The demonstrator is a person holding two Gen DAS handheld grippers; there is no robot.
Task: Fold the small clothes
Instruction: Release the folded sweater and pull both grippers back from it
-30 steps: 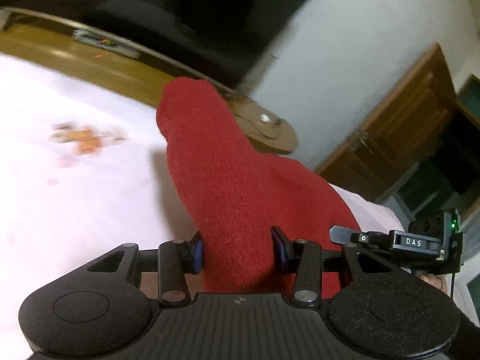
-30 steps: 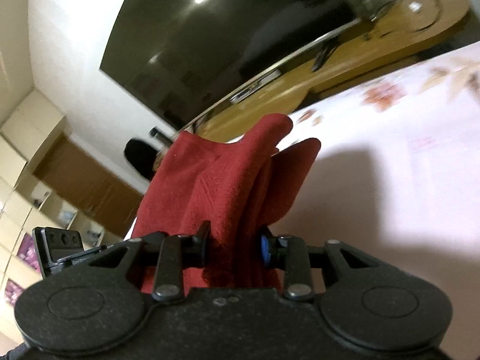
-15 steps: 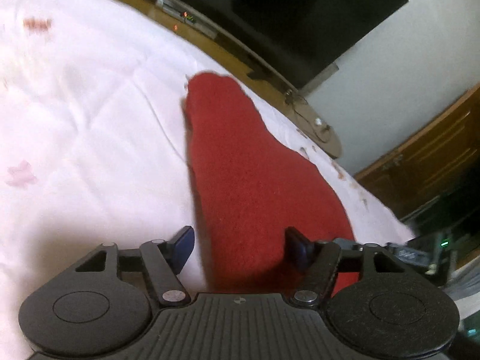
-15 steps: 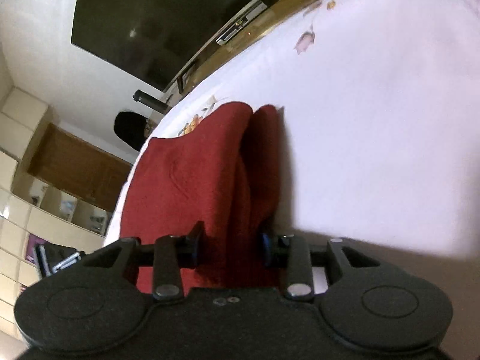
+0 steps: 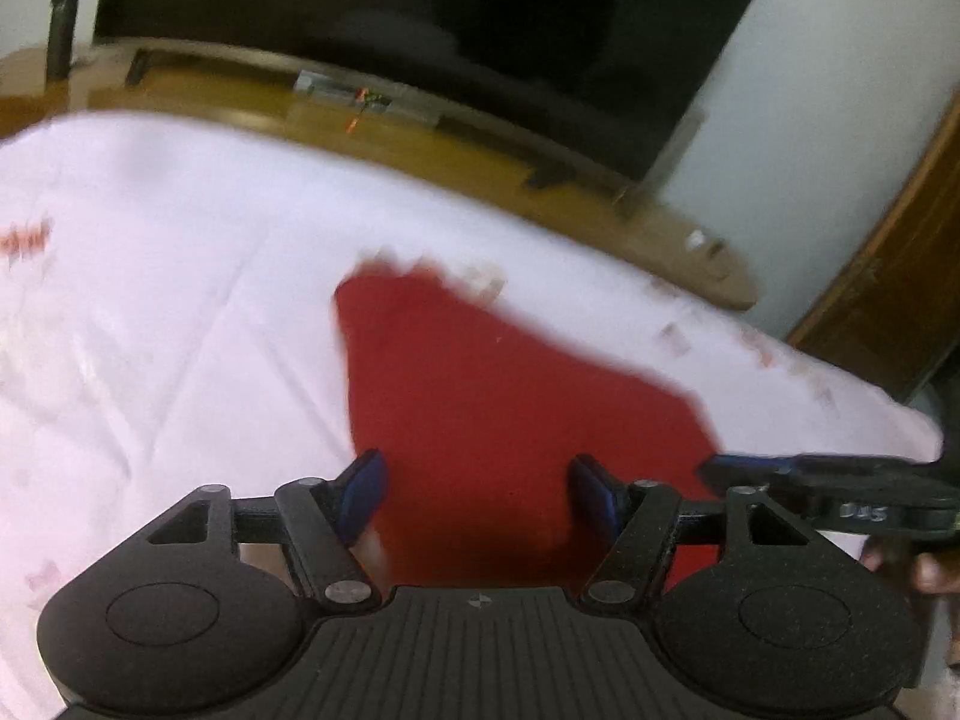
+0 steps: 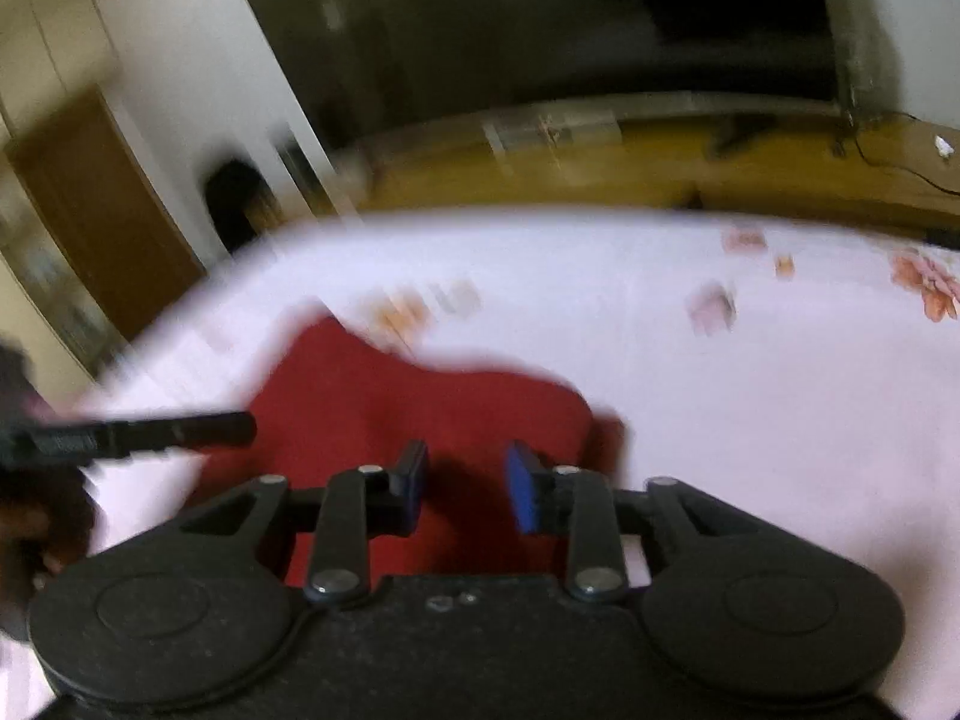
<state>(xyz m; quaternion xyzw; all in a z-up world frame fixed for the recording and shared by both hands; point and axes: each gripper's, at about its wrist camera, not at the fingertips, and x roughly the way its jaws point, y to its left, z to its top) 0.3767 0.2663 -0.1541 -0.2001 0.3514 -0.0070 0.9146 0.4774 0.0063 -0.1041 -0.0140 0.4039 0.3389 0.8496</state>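
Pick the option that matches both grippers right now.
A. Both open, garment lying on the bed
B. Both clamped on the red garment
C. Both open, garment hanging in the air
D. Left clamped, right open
A: the left gripper and right gripper both show a wide gap between their blue pads, and the red garment lies flat on the white bedsheet.

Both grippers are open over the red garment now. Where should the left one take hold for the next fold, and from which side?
Probably the narrow far end of the red garment, the tip near, approached from the white sheet on its left. The cloth lies flat and tapers there, so that edge is thin and free to pinch. The left gripper and right gripper both stand open; blur hides finer folds.
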